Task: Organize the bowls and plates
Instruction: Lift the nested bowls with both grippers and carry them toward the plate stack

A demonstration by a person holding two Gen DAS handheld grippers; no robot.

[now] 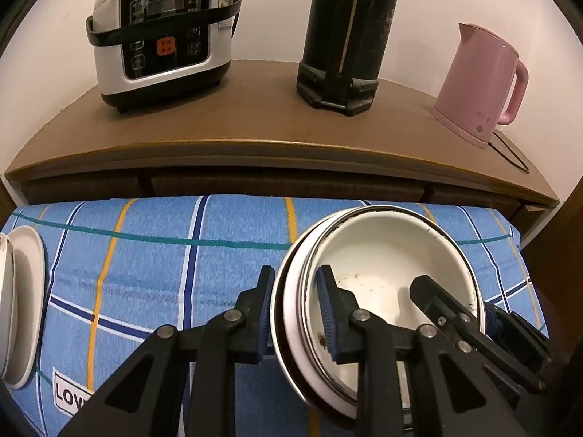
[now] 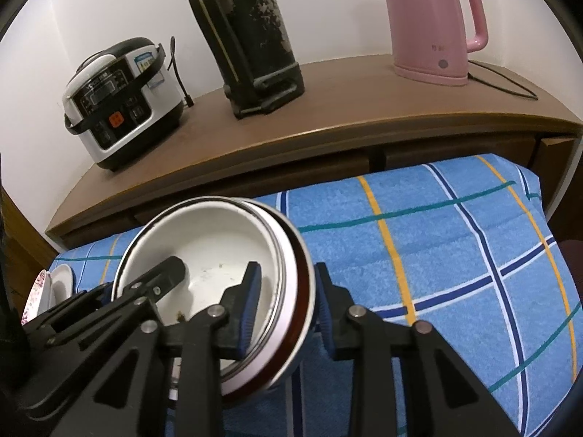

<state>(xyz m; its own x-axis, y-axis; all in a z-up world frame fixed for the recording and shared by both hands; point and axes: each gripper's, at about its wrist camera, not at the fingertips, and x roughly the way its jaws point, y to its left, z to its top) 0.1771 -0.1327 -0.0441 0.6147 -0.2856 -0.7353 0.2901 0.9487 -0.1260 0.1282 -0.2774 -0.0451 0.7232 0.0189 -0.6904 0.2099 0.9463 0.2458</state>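
Observation:
A stack of nested bowls (image 1: 382,255) sits on the blue checked cloth (image 1: 164,255); the top one is white inside with a few crumbs. My left gripper (image 1: 297,309) straddles the stack's left rim, one pad inside and one outside, pads close to the rim. My right gripper (image 2: 284,309) straddles the right rim of the same stack (image 2: 215,247) the same way. Whether the pads press the rims I cannot tell. Each gripper shows in the other's view. More white dishes (image 1: 22,302) stand at the cloth's far left, also in the right wrist view (image 2: 54,284).
Behind the cloth is a brown wooden counter (image 1: 255,116) with drawers. On it stand a white and black rice cooker (image 1: 160,32), a tall black thermos (image 1: 349,36) and a pink kettle (image 1: 481,83) with a cord.

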